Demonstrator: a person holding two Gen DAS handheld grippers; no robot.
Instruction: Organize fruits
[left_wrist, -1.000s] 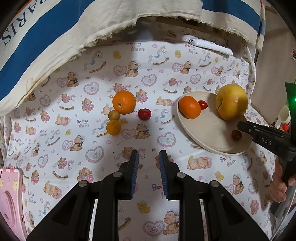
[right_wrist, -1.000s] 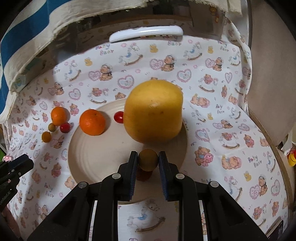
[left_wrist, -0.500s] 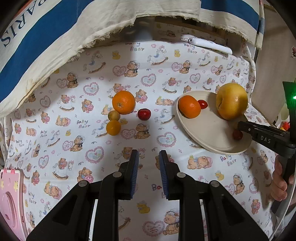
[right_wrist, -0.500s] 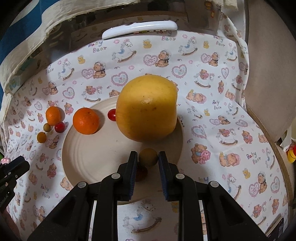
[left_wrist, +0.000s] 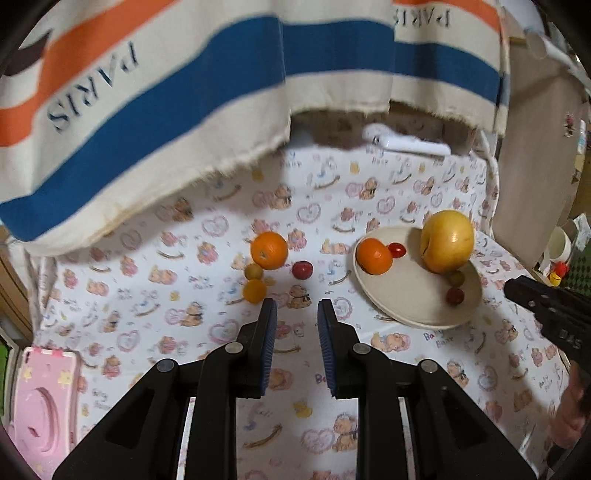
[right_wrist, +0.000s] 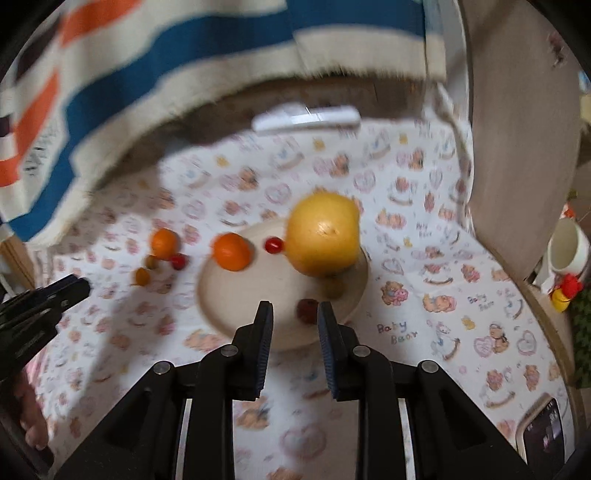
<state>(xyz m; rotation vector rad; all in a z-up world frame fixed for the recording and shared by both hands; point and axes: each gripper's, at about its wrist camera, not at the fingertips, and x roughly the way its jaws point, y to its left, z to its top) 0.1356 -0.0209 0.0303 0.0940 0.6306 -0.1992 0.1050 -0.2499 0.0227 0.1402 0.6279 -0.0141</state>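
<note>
A cream plate (left_wrist: 417, 310) (right_wrist: 240, 295) holds a big yellow fruit (left_wrist: 447, 240) (right_wrist: 323, 240), an orange (left_wrist: 373, 256), a cherry tomato (left_wrist: 397, 250), a small yellow-green fruit (left_wrist: 456, 277) (right_wrist: 334, 288) and a small dark red fruit (left_wrist: 455, 295) (right_wrist: 307, 310). Left of the plate, on the bear-print cloth, lie another orange (left_wrist: 269, 250), two small yellow fruits (left_wrist: 254, 290) and a red one (left_wrist: 302, 270). My left gripper (left_wrist: 297, 325) hovers shut and empty, nearer than these. My right gripper (right_wrist: 294, 325) is shut and empty above the plate's near rim.
A striped cloth (left_wrist: 184, 110) hangs over the back of the table, with a white remote (left_wrist: 406, 142) below it. A pink case (left_wrist: 40, 398) lies at the near left. A cup (right_wrist: 567, 251) and a phone (right_wrist: 543, 432) sit to the right, beside a wooden panel.
The right gripper let go of the small yellow-green fruit, which now lies on the plate by the big yellow fruit. Both grippers rose and pulled back from the fruit.
</note>
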